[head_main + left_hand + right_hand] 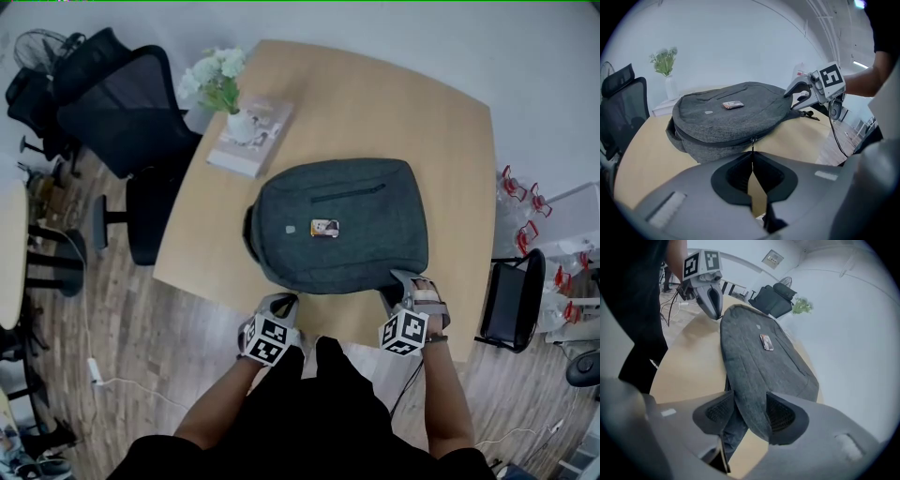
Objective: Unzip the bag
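Bag (761, 364) corner lies between right gripper (750, 404) jaws – seemingly ungripped

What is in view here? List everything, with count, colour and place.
table: one, light wood, middle of the head view.
backpack: one, dark grey, lying flat on the table towards its near edge.
zipper pull: one, metal, on the backpack's near side.
book: one, pale, at the table's far left corner.
vase: one, white, standing on the book.
flowers: one bunch, white with green leaves, in the vase.
office chair: one, black, left of the table.
second chair: one, black, right of the table.
left gripper: one, grey, jaws shut on the zipper pull.
right gripper: one, grey, jaws open with the backpack's corner between them.
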Demonstrator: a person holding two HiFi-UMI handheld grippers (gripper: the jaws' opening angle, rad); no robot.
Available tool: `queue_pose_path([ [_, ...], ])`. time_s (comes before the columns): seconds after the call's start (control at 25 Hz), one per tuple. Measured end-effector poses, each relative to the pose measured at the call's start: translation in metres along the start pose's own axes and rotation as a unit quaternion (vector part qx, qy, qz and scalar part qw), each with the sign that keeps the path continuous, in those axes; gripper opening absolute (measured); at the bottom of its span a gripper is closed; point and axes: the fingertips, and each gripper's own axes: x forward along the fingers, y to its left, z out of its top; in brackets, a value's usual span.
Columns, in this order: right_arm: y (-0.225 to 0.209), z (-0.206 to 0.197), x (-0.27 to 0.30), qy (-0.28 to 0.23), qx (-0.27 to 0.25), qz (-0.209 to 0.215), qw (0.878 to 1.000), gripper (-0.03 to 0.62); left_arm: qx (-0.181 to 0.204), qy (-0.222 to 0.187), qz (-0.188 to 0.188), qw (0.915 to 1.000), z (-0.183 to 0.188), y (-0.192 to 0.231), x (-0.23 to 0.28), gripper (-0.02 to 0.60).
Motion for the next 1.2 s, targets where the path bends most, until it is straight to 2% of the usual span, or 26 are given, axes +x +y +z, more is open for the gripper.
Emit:
queue_pose_path([
  [0.28, 0.01, 0.013, 0.002, -0.001, 0.032, 0.007, 0.999, 0.139, -0.021, 0.002, 0.018, 0.9996, -0.003, 0.019, -0.004, 0.027],
  [0.4, 0.012, 0.018, 0.003, 0.006, 0.054, 0.001, 0.999, 0.129, 0.005, 0.008, 0.022, 0.9997, 0.0, 0.018, -0.005, 0.028],
  [0.56, 0.013, 0.022, 0.003, 0.004, 0.078, 0.003, 0.997, 0.123, 0.023, 0.008, 0.002, 0.9997, 0.004, -0.001, 0.001, 0.028],
  [1.2, 0.019, 0.035, 0.002, -0.005, 0.127, 0.003, 0.992, 0.12, 0.021, -0.007, -0.063, 0.9978, 0.033, -0.065, 0.032, 0.038],
])
